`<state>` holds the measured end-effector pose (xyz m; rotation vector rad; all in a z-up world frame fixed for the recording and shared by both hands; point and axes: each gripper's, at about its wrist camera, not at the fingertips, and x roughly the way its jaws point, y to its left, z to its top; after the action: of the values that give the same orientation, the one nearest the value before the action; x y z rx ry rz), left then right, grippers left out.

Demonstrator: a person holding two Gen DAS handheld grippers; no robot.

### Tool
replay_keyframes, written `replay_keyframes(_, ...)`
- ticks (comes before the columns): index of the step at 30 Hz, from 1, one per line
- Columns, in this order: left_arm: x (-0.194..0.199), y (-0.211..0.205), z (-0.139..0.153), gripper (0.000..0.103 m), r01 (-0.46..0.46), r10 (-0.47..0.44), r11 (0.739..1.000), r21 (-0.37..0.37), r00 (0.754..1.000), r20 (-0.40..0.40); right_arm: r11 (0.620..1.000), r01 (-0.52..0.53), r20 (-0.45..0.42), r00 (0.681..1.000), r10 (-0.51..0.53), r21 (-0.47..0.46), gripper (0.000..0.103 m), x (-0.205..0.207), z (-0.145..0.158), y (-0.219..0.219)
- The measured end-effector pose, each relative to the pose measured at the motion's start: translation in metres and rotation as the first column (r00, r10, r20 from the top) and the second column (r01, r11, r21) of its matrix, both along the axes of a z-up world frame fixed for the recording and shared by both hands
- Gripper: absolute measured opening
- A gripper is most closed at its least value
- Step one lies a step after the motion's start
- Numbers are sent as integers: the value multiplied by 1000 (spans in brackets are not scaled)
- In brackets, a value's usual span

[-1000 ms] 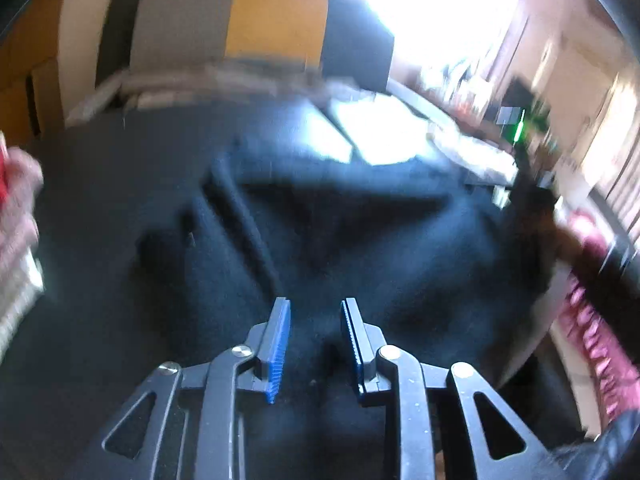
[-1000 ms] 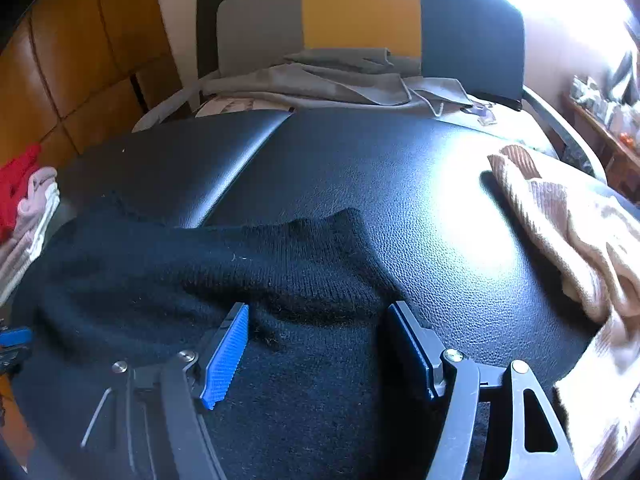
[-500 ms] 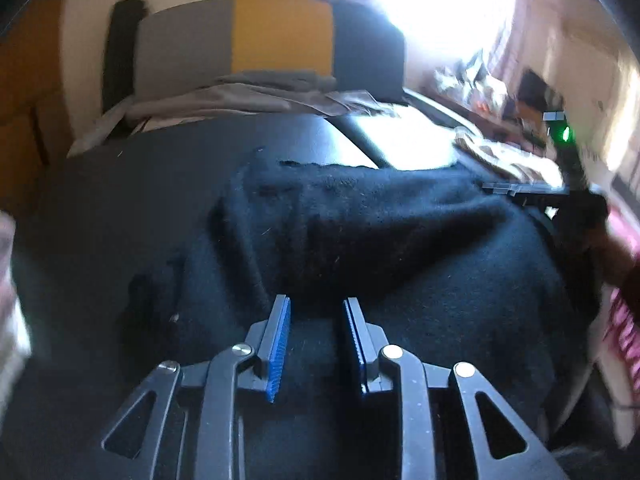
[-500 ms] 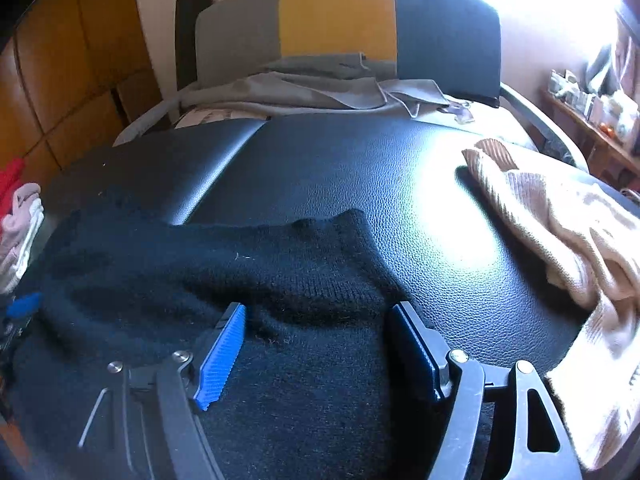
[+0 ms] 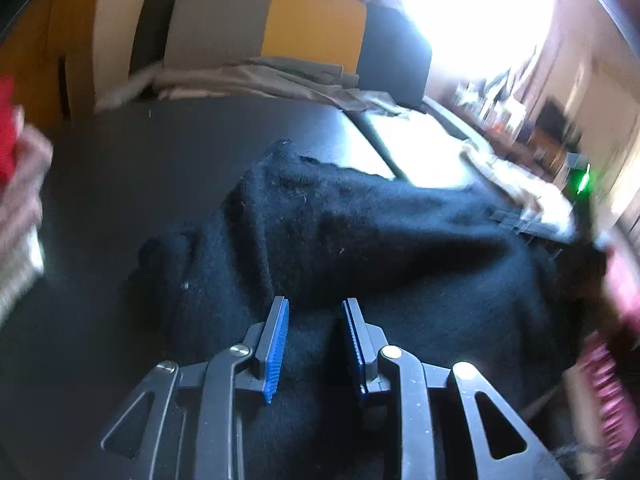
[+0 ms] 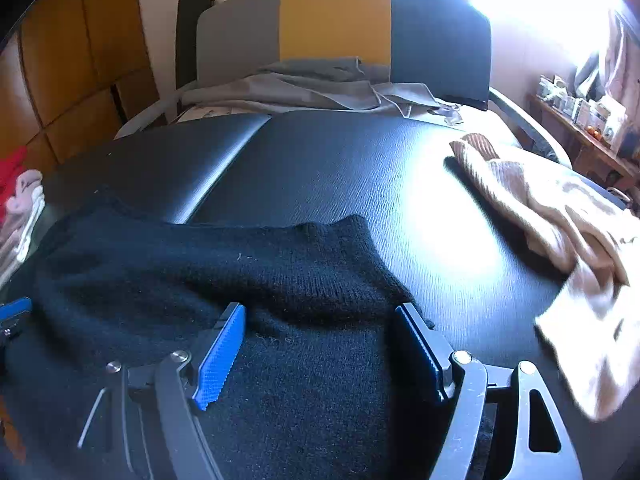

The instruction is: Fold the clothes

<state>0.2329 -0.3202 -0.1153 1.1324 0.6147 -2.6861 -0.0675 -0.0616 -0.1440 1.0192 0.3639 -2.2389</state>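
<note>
Black leather-look table (image 6: 340, 168) spreads under everything you see, and on its near left part lies the black knit sweater (image 6: 224, 264), rumpled, with one folded layer raised in a soft ridge and a rounded edge reaching toward the middle. From your left wrist view the same sweater (image 5: 360, 232) bunches into a hump with a small peak at its far end. On the right side of the table, well apart from the sweater, lies a beige ribbed garment (image 6: 560, 224); at the far edge a grey cloth (image 6: 320, 88) is heaped before a grey, yellow and black chair back (image 6: 336, 20). Your right gripper (image 6: 320, 344) rests low over the sweater's near right part, jaws wide apart, knit between them. Your left gripper (image 5: 316, 332) sits on the sweater, jaws narrowly apart with a fold between them, not pinched.
</note>
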Motion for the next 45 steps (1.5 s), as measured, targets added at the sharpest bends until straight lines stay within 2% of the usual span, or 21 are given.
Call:
replay_keyframes(3, 20, -26, 12, 44, -64, 64, 998, 23, 998, -13, 1000, 11, -17, 1000, -11, -2, 79, 10, 0, 5)
replay_keyframes(4, 25, -40, 12, 49, -80, 80, 995, 53, 997, -2, 1000, 11, -16, 1000, -11, -8, 81, 11, 0, 6)
replay_keyframes(5, 30, -55, 12, 50, -95, 95, 991, 90, 995, 12, 1000, 9, -13, 1000, -9, -15, 81, 11, 0, 7)
replay_keyframes(11, 29, -83, 11, 54, -78, 70, 984, 159, 996, 55, 1000, -7, -4, 1000, 7, -24, 87, 12, 0, 6)
replay_keyframes(12, 29, -87, 11, 56, -74, 65, 983, 169, 996, 61, 1000, -9, -4, 1000, 9, -23, 88, 12, 0, 6)
replay_keyframes(14, 16, -84, 10, 70, -28, 17, 985, 170, 998, 66, 1000, -11, -3, 1000, 11, -23, 89, 13, -1, 5)
replay_keyframes(19, -21, -79, -11, 70, 33, -59, 985, 168, 986, 155, 999, -20, 7, 1000, 20, -35, 91, 12, -1, 6)
replay_keyframes(24, -37, -82, -22, 70, 49, -79, 978, 203, 987, 140, 998, -30, 21, 999, 31, -51, 94, 11, -2, 7)
replay_keyframes(25, -37, -84, -23, 69, 45, -77, 970, 239, 989, 123, 998, -32, 22, 999, 33, -53, 94, 11, -2, 7)
replay_keyframes(27, -38, -85, -25, 55, 38, -72, 962, 271, 990, 119, 998, -35, 22, 999, 37, -55, 95, 12, -2, 7)
replay_keyframes(28, -38, -86, -25, 34, 33, -70, 961, 275, 990, 125, 998, -38, 23, 999, 39, -57, 96, 11, -2, 7)
replay_keyframes(29, -37, -87, -26, 23, 35, -75, 951, 307, 990, 119, 997, -41, 25, 999, 42, -58, 96, 11, -2, 7)
replay_keyframes(31, -34, -87, -29, 23, 22, -61, 945, 327, 992, 109, 997, -47, 28, 998, 49, -60, 99, 11, -2, 7)
replay_keyframes(36, -34, -89, -26, 23, -20, -18, 951, 307, 992, 123, 995, -68, 42, 997, 71, -72, 103, 11, -1, 7)
replay_keyframes(38, -33, -90, -22, 23, -31, -8, 962, 271, 990, 139, 985, -129, 59, 989, 136, -113, 103, 12, 5, 9)
replay_keyframes(41, -34, -93, -18, 22, -37, -2, 971, 237, 987, 161, 962, -236, 27, 970, 242, -136, 103, 18, 25, 17)
replay_keyframes(45, -39, -94, -14, 22, -29, -11, 978, 206, 982, 191, 902, -404, 36, 910, 413, -152, 103, 32, 50, 29)
